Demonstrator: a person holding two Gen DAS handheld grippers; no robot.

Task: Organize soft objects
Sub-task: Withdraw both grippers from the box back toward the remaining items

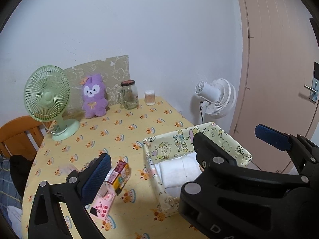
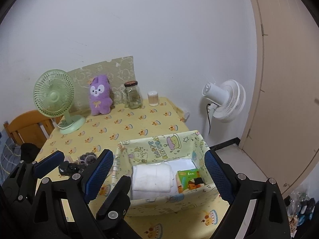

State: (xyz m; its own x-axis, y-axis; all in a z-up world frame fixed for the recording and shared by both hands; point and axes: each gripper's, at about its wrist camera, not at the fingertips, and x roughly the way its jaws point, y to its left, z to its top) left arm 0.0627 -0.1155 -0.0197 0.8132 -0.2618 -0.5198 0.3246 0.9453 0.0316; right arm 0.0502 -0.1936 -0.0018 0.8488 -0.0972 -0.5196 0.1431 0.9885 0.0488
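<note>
Blue-padded jaws of left gripper (image 1: 183,147) wide, empty; right gripper (image 2: 159,175) likewise

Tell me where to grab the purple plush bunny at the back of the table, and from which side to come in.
Grip the purple plush bunny across its soft belly, below the face. It sits upright, leaning on the patterned board, so come from the front, jaws spanning left to right. The green fan and glass jar flank it closely.

Left tongs (image 1: 185,155) and right tongs (image 2: 159,177) side by side (both wide apart, empty)
</note>
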